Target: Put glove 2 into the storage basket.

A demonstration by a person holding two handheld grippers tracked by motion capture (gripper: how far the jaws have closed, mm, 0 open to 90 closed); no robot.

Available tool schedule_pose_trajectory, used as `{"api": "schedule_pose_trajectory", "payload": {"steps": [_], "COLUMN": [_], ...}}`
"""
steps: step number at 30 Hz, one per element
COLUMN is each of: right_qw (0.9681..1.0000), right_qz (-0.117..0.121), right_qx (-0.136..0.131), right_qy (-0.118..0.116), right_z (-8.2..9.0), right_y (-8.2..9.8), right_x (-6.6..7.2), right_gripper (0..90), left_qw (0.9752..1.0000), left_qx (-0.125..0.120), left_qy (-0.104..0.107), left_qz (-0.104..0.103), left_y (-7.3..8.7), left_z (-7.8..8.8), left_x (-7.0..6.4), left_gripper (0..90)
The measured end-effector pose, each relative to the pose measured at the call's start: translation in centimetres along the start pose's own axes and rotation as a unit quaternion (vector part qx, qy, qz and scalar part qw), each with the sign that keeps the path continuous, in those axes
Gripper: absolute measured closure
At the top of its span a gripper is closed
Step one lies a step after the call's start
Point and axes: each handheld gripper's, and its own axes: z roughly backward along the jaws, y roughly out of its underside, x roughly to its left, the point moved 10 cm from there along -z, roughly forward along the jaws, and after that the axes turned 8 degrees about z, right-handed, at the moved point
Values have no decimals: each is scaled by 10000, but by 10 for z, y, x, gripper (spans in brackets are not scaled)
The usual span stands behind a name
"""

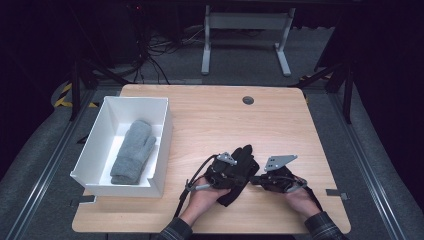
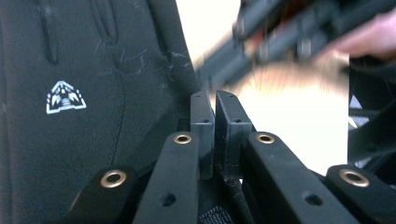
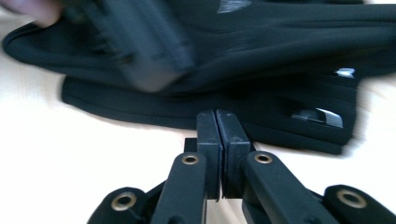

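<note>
The left gripper (image 2: 215, 100) has its two black jaws pressed together with nothing between them; in the left gripper view the tips end just beside the edge of the black glove (image 2: 84, 116), whose small white logo (image 2: 66, 97) lies off to the jaws' left. In the high view this left gripper (image 1: 235, 172) lies low over the glove (image 1: 243, 159), its grey three-cornered plate on top, with the left hand (image 1: 205, 196) wrapped round its rear and the forearm coming up from the table's near edge.

The right gripper (image 3: 217, 119) is likewise closed, pads meeting, empty. Straight ahead of its tips lies the glove's cuff end (image 3: 261, 116), apart from the jaws by a strip of bare wood; whether the tips touch fabric cannot be told. In the high view the right gripper (image 1: 256, 179) points sideways toward the glove and the left gripper, the right hand (image 1: 300, 197) holding it level near the table (image 1: 280, 120).

Well apart to the left gripper's far side stands a white box (image 1: 100, 150) with a grey mitten (image 1: 132, 152) lying inside.
</note>
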Motion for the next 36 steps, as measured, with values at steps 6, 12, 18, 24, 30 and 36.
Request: {"api": "schedule_pose_trajectory", "payload": {"steps": [6, 12, 18, 24, 30, 36], "right_qw": [9980, 9938, 9903, 9891, 9885, 9878], "right_qz": [-235, -402, -573, -558, -550, -604], "right_qx": [-95, -91, -69, 13, 99, 168], "right_qy": [572, 1028, 1264, 1364, 1404, 1423], "right_z": [19, 30, 33, 30, 26, 22], "right_y": [10, 19, 26, 28, 31, 35], "right_x": [-30, -51, -62, -65, -67, -69], "right_gripper": [687, 471, 338, 251, 207, 186], "left_qw": [9990, 9976, 9954, 9949, 9924, 9886], "left_qx": [339, 499, 637, 470, 163, 255], "left_qy": [-118, -169, -263, -396, -876, -1182], "left_qz": [-265, -447, -662, -795, -846, -900], "left_y": [10, 16, 28, 22, 2, -2], "left_z": [-10, -6, 10, 27, 37, 26], "left_x": [-4, -9, -9, -8, 8, 23], "left_gripper": [832, 745, 688, 583, 308, 152]}}
